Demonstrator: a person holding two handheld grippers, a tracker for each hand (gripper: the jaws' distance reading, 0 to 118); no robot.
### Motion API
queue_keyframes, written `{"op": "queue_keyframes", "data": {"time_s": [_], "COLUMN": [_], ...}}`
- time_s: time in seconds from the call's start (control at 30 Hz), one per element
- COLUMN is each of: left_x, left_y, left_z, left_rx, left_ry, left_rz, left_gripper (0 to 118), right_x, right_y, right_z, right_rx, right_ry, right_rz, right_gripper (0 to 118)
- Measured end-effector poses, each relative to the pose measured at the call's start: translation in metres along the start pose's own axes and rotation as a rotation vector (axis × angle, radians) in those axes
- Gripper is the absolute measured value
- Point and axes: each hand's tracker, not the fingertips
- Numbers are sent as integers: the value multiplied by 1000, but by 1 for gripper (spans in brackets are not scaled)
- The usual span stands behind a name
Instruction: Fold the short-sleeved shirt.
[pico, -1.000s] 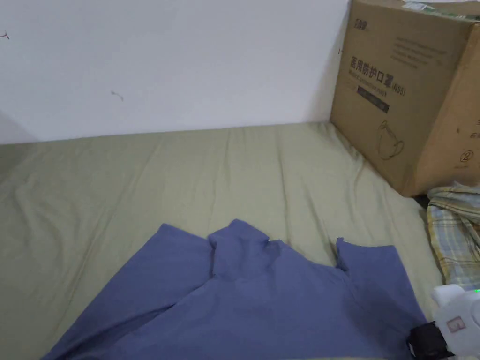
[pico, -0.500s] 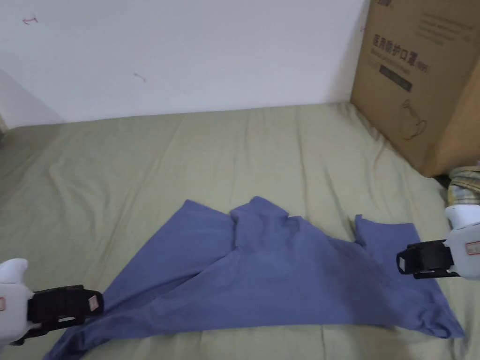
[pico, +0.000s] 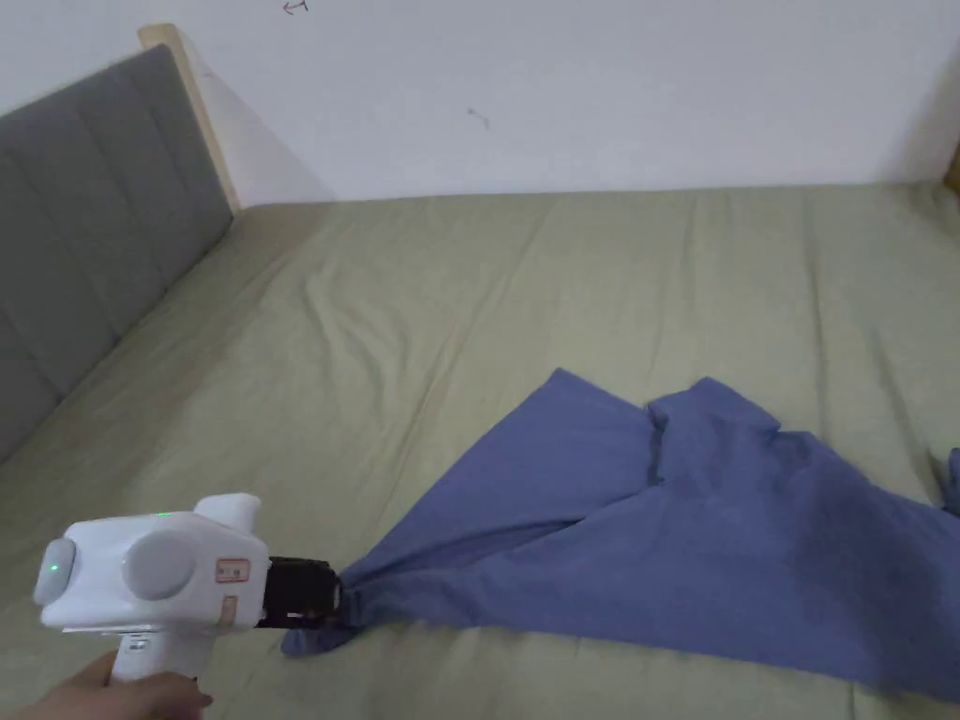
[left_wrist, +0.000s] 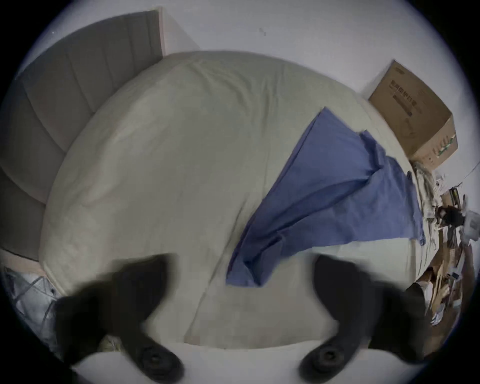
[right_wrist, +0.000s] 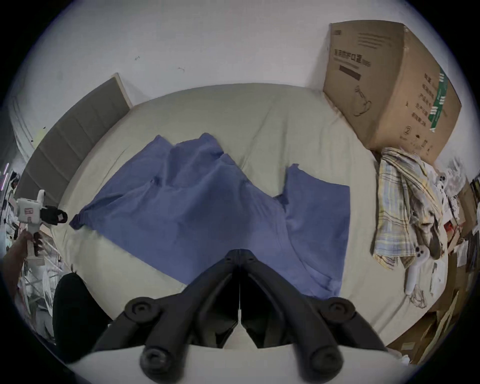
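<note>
Grey headboard at left, left gripper with fingers spread wide just beside the bunched corner of the blue shirt, shirt spread on the green bed, right gripper fingers closed together over its near edge, whether pinching cloth unclear, cardboard box at right.

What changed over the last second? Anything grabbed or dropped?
The left gripper moved to the left corner of the blue short-sleeved shirt, now bunched there; its jaws stand open, nothing held. The head camera panned left. The shirt otherwise stayed spread on the olive-green bed sheet.
</note>
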Motion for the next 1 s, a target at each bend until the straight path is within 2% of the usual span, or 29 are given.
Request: {"op": "queue_keyframes", "data": {"time_s": [0.1, 0.17, 0.2, 0.23, 0.3, 0.33, 0.37, 0.5, 0.63, 0.7, 0.77, 0.8, 0.83, 0.87, 0.97, 1.0], "left_x": [1, -3, -7, -5, -3, 1, 1, 6, 15, 16, 17, 17, 18, 21, 27, 26], "left_y": [-4, -4, -3, -5, -7, -8, -7, -5, -4, -2, -4, -5, -8, -10, -17, -18], "left_z": [-17, -29, -35, -39, -44, -37, -28, 14, 36, 36, 35, 35, 35, 37, 38, 38], "left_rx": [16, 7, -4, -32, -60, -35, -3, 105, 176, 181, 182, 187, 192, 200, 210, 213], "left_ry": [17, 31, 20, -27, -73, -29, -73, -81, -126, -145, -177, -174, -168, -156, -136, -135], "left_rz": [-33, -30, -10, 15, -3, -82, -124, -164, -156, -130, -74, -71, -73, -80, -74, -62], "left_gripper": [112, 113, 109, 95, 30, 16, 6, 6, 6, 6, 6, 6, 6, 6, 6, 6], "right_x": [-5, -4, -4, -5, -5, -6, -6, -3, -9, -14, -18, -20, -24, -27, -30, -29], "right_y": [2, 4, 5, 7, 12, 16, 21, 56, 108, 129, 149, 158, 166, 174, 196, 199], "right_z": [-4, -8, -10, -12, -20, -24, -28, -47, -85, -112, -139, -154, -168, -179, -221, -233], "right_rx": [-7, -21, -31, -35, -44, -53, -57, -50, -53, -81, -105, -134, -152, -142, -196, -210], "right_ry": [36, 79, 89, 88, 87, 78, 71, 63, 118, 139, 140, 126, 102, 107, 83, 63], "right_rz": [-10, -62, -76, -78, -70, -52, -39, -38, -68, -73, -87, -97, -94, -79, -2, 1], "right_gripper": [0, 0, 0, 0, 0, 0, 0, 0, 0, 4, 15, 59, 95, 109, 109, 109]}}
